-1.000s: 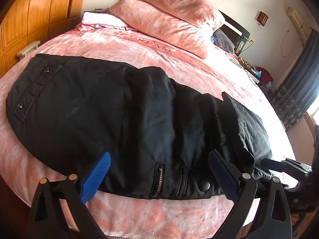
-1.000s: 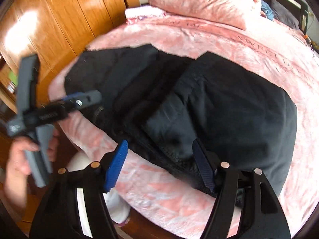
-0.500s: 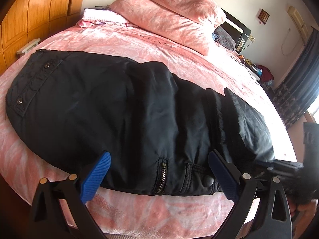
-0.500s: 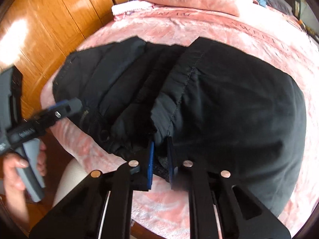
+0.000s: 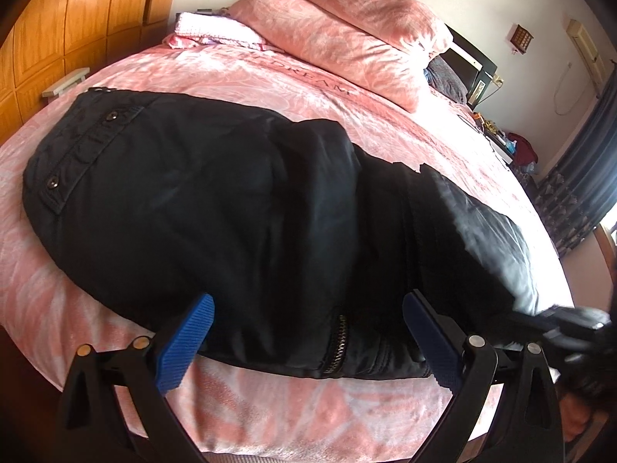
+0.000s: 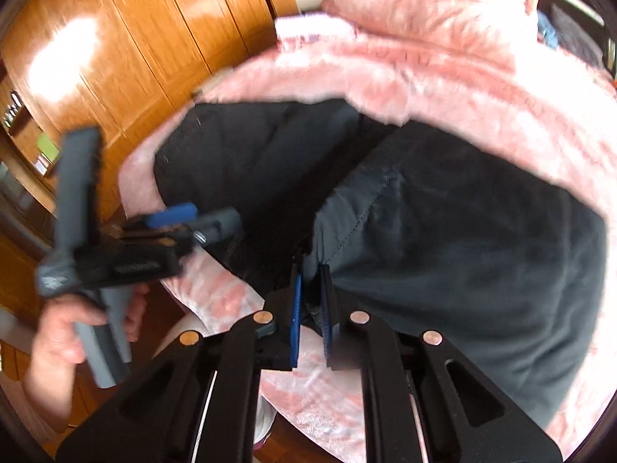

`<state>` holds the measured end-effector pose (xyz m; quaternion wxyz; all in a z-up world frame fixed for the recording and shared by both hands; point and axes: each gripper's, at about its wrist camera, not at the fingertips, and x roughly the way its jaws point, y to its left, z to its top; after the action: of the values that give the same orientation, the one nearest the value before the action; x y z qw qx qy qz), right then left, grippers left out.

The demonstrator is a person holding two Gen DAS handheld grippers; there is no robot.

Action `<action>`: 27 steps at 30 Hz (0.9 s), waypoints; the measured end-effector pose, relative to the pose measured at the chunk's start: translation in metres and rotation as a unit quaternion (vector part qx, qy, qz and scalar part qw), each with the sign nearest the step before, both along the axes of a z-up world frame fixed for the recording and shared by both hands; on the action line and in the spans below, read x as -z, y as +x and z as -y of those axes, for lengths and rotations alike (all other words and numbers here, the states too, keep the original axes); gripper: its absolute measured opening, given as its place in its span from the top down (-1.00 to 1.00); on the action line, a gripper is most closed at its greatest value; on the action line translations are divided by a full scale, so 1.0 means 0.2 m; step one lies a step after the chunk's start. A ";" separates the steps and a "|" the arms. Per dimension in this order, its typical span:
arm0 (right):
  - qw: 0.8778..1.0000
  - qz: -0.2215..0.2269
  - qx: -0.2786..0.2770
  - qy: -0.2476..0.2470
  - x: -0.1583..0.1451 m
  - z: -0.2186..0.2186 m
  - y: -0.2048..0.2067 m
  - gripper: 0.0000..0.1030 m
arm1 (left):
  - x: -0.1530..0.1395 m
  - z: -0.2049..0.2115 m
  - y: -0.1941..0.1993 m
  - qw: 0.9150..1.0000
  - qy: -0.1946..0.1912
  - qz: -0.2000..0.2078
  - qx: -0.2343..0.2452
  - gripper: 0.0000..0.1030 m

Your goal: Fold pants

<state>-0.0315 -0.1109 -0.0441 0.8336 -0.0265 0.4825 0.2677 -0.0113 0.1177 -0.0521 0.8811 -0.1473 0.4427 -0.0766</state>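
Black pants (image 5: 231, 212) lie folded across the pink bed (image 5: 115, 347), waistband snaps at the far left and a zipper at the near edge. My left gripper (image 5: 308, 335) stands open at that near edge, its blue pads on either side of the zipper and not pressing. In the right wrist view, which is blurred, my right gripper (image 6: 310, 293) is shut on the near edge of a folded layer of the pants (image 6: 443, 231). The left gripper (image 6: 200, 222) shows there at the left, held in a person's hand (image 6: 65, 332). The right gripper (image 5: 567, 324) is a dark blur at the left wrist view's right edge.
Two pink pillows (image 5: 347, 38) and a folded white-and-pink cloth (image 5: 216, 31) lie at the head of the bed. A wooden wardrobe (image 5: 77, 19) stands close along the left. A cluttered bedside stand (image 5: 501, 142) and dark curtains (image 5: 586, 177) are at the far right.
My right gripper went from open to shut on the pants' near edge, then shifted left toward the left gripper with the cloth. The left gripper stayed open and about in place.
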 end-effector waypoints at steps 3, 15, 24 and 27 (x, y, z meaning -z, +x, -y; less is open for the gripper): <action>1.000 -0.018 0.000 -0.010 0.09 -0.01 0.01 0.69 | 0.00 -0.01 0.00 1.000 0.001 -0.005 0.000 -0.92; 0.995 -0.010 0.084 0.061 -0.10 0.40 -0.10 0.20 | -0.07 0.08 0.01 1.000 -0.008 0.002 0.028 -0.92; 0.969 -0.039 0.242 0.039 0.00 1.03 -0.15 -0.14 | -0.14 0.52 0.08 0.991 0.031 0.026 0.129 -0.92; 0.962 -0.086 0.237 0.100 0.11 1.17 -0.14 -0.34 | -0.06 0.64 0.12 0.985 0.094 0.006 0.145 -0.92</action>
<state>-0.0596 -0.3453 -0.0667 0.8269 0.1955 0.5154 0.1108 0.0121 -0.0097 -0.0405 0.8736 0.0025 0.4590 -0.1620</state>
